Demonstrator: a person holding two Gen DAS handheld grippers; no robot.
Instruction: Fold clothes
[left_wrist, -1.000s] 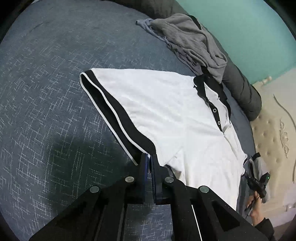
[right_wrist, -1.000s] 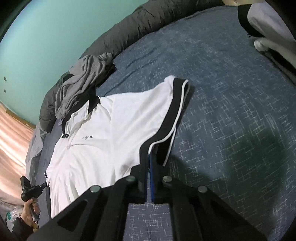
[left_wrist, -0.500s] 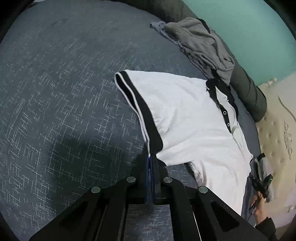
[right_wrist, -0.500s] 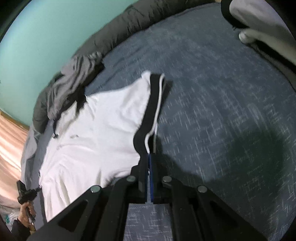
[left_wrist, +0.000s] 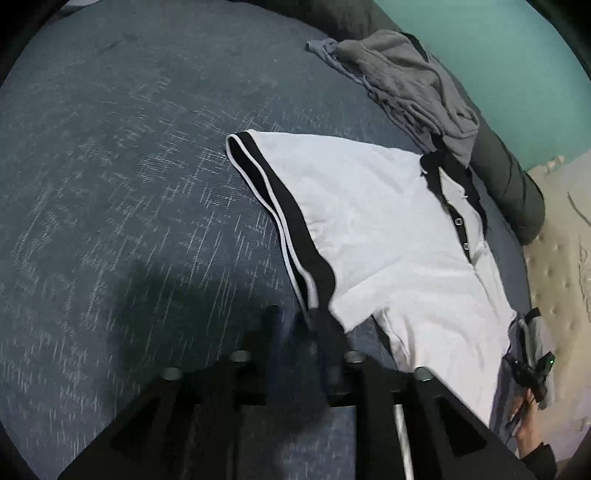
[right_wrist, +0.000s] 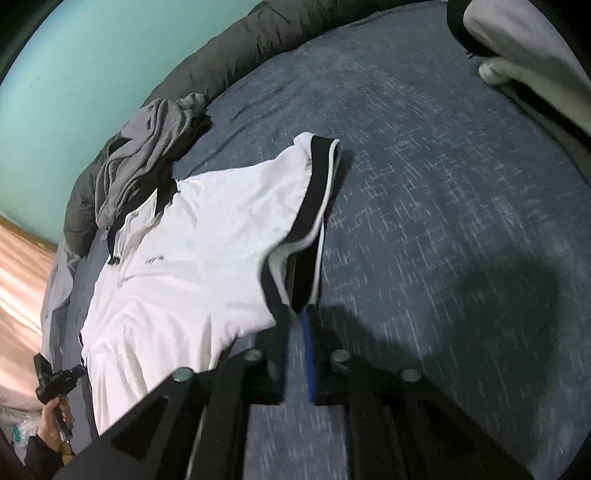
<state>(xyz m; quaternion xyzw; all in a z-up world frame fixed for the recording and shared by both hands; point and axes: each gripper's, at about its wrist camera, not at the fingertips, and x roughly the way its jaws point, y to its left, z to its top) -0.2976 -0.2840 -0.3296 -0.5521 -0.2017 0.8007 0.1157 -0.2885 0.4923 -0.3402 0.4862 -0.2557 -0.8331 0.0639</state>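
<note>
i see the white polo shirt (left_wrist: 373, 221) lying face up on the bed (left_wrist: 110, 184), collar toward the far edge where a rolled dark quilt (left_wrist: 513, 184) runs along it. both sleeves are spread outward with their black cuffs showing, and the body looks flat, so i judge no fold is in the shirt as it lies; the sleeves and body remain to be folded.

the left gripper (left_wrist: 295, 325) has its fingers a little apart right at the cuff's near corner; blur hides whether cloth sits between them. the right gripper (right_wrist: 297, 325) also shows a narrow gap, the other cuff's end just in front, apparently free.

a crumpled grey garment (right_wrist: 147, 155) sits by the collar. the bed cover is dark blue, flecked; the wall (right_wrist: 92, 55) is teal.
</note>
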